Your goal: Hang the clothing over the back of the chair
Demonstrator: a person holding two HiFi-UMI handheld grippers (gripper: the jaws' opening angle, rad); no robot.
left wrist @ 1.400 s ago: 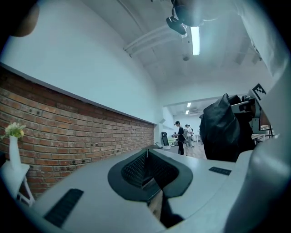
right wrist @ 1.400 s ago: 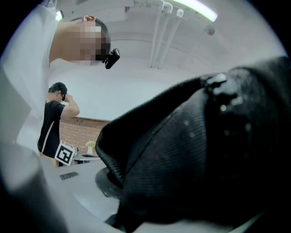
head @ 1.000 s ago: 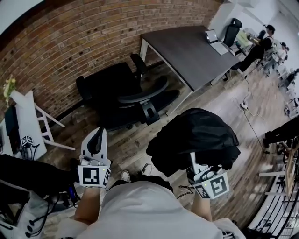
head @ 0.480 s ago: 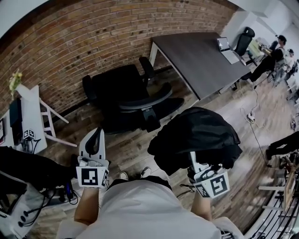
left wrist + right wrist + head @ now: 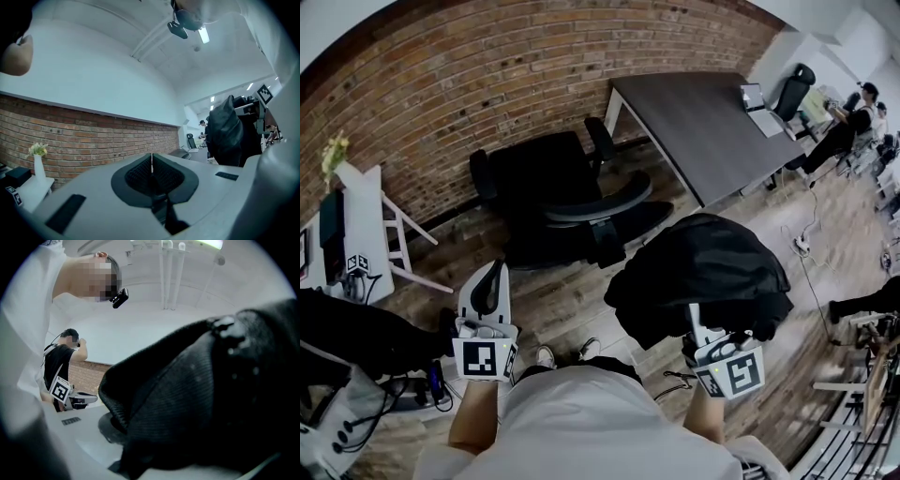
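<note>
Clothing (image 5: 698, 277) bunches over the right gripper (image 5: 694, 317) clamping it, hiding its jaws; left gripper (image 5: 151, 171) closed, empty.

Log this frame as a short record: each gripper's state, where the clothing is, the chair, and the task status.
left gripper: shut, nothing between its jaws
right gripper: shut on the black clothing, which hangs bunched from it
office chair: black, ahead of the person, by the brick wall, apart from the clothing
dark table: to the right of the chair
task status: clothing not yet over the chair's back
</note>
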